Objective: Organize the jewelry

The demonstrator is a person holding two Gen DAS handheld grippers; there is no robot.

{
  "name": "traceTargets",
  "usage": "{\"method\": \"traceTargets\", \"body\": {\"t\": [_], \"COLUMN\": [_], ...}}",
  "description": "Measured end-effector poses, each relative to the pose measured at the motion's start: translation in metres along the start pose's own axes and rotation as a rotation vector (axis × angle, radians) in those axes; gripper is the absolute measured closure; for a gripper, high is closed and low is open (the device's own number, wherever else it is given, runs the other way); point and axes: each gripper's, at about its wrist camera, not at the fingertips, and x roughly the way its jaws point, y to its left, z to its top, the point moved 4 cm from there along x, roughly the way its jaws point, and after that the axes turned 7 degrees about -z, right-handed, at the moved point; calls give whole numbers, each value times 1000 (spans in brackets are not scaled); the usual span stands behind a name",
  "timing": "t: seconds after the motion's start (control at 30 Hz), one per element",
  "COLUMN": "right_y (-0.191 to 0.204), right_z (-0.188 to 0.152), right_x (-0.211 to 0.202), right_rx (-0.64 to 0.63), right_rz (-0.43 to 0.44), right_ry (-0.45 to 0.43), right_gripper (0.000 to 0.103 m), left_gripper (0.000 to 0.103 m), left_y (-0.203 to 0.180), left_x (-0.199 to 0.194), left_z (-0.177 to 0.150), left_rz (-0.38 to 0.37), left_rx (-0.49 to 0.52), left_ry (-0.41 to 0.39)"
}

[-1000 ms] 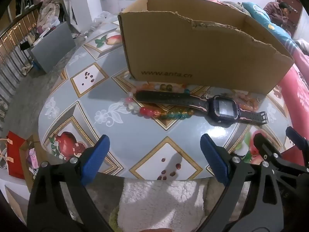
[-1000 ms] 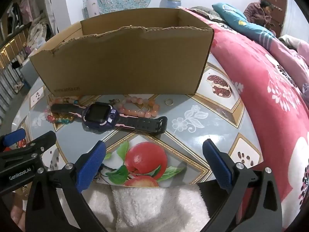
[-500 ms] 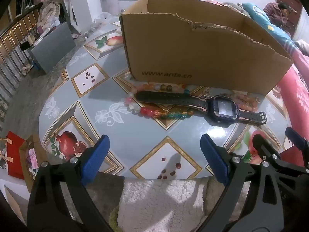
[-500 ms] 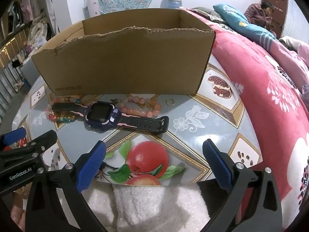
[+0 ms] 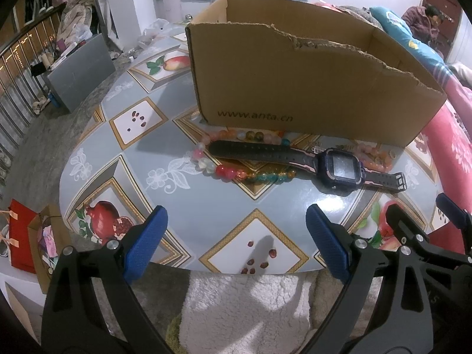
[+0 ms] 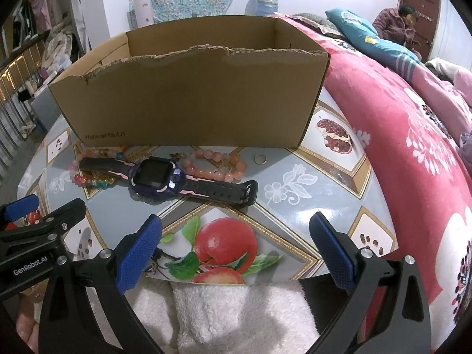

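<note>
Where fruit-patterned table meets bed

Both wrist views face forward, low at the tabletop near edge; both share the watch and cardboard box.

A fruit-patterned table carries a cardboard box, watch, bead bracelets and ring.

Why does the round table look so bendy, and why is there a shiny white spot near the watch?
Both wrist views use a fisheye lens, so the table and cardboard box bulge and the corners go black. In the right wrist view, room light glares off the glossy tablecloth beside the watch; its strap end is close by. In the left wrist view, the watch screen reflects pale light too.
</note>
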Motion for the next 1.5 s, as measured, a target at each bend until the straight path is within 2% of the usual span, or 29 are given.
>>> {"method": "traceTargets", "body": {"t": [1.5], "right_y": [0], "right_z": [1], "right_x": [-3], "right_rx": [3], "right_rz": [0], "right_ry": [-4], "right_gripper": [5], "left_gripper": [12], "left_y": [3], "left_x": [-8], "left_z": [3], "left_rz": [-6], "left_rx": [-7], "left_ry": [-19]}}
